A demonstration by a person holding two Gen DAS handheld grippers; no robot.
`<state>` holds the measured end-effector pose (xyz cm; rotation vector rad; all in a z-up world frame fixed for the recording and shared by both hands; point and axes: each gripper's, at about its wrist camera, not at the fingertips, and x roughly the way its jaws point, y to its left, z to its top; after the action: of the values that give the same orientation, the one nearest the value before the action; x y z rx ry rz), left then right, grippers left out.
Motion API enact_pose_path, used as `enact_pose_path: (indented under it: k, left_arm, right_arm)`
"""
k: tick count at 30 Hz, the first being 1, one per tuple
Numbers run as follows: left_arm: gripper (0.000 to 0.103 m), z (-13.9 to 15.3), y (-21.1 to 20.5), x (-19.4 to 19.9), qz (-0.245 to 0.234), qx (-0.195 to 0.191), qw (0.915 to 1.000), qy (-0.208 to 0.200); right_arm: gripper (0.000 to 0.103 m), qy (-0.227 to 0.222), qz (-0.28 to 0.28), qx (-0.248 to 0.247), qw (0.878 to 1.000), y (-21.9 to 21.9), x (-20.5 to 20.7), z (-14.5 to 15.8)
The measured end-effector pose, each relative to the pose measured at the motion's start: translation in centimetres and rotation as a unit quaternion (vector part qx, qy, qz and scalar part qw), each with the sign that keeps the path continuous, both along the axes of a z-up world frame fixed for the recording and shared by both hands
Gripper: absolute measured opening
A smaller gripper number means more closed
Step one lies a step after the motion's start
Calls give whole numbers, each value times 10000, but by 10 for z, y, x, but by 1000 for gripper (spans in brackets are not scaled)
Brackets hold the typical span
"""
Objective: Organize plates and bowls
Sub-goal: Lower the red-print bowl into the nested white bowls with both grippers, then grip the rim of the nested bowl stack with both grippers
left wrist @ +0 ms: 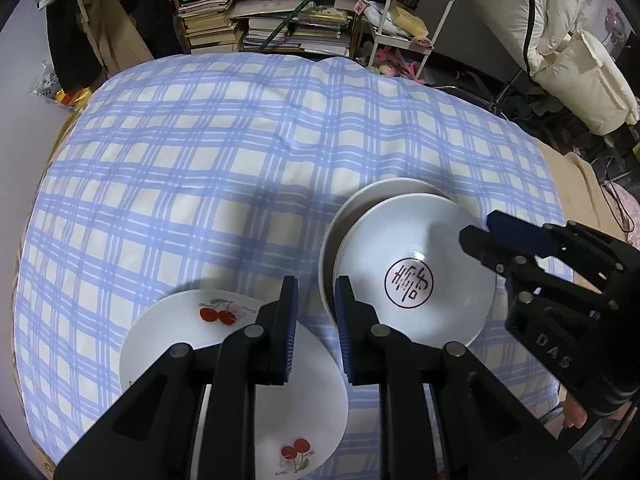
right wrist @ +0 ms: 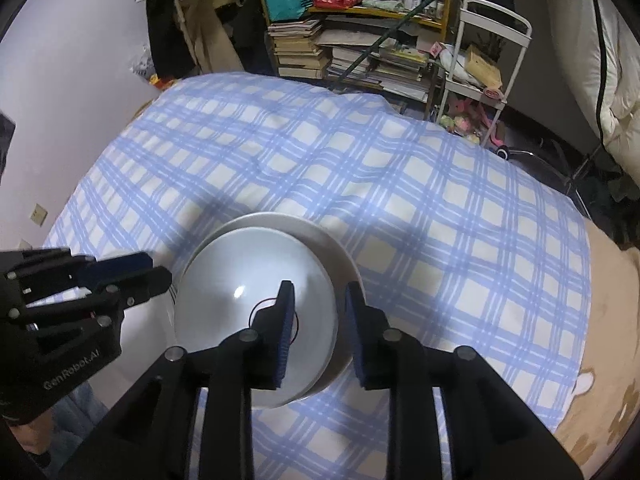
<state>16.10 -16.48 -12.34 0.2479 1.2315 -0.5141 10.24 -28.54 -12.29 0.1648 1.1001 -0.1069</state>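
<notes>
The bowl, white with a red seal mark at its bottom, sits nested in a shallow plate on the checked cloth, near the front right; the cherry plate lies flat on the cloth just to its left, apart from it. All three look like glazed ceramic, so I judge them stiff, fairly heavy for a pinch grip, slick and liable to chip if knocked together. The rim is the only place to take hold: one finger inside, one outside, deep enough that the glaze does not slide out. The right gripper stands with its jaws narrowly apart astride the bowl's near rim, one finger over the inside and one outside, not visibly pinching it. The left gripper hangs over the gap between the cherry plate and the bowl, jaws also narrowly apart and empty. By count: one bowl, two plates, two grippers.
</notes>
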Motion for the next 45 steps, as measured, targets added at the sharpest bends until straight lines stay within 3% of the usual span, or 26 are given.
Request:
enact_pose_path:
  k: [5, 11, 13, 15, 19, 45]
  left_arm:
    - [22, 1, 2, 3, 54, 57, 9999, -72]
    - [35, 0, 11, 13, 246, -11, 9997, 30]
    - [46, -1, 14, 17, 323, -27, 9995, 33]
    - [48, -2, 16, 20, 353, -65, 9993, 103]
    - [49, -3, 17, 25, 374, -310, 9983, 332]
    - [56, -23, 16, 36, 457, -229, 9970, 575]
  right_arm:
    - [55, -208, -154, 76, 9996, -6, -5, 10]
    - [84, -241, -427, 194, 9986, -23, -8, 14]
    - [90, -233, -507, 140, 9983, -27, -9, 13]
    - [99, -230, -605, 124, 9978, -33, -10, 14]
    - [101, -161, -776, 98, 9968, -43, -13, 12]
    - [102, 733, -1231, 90, 9896, -67, -13, -23]
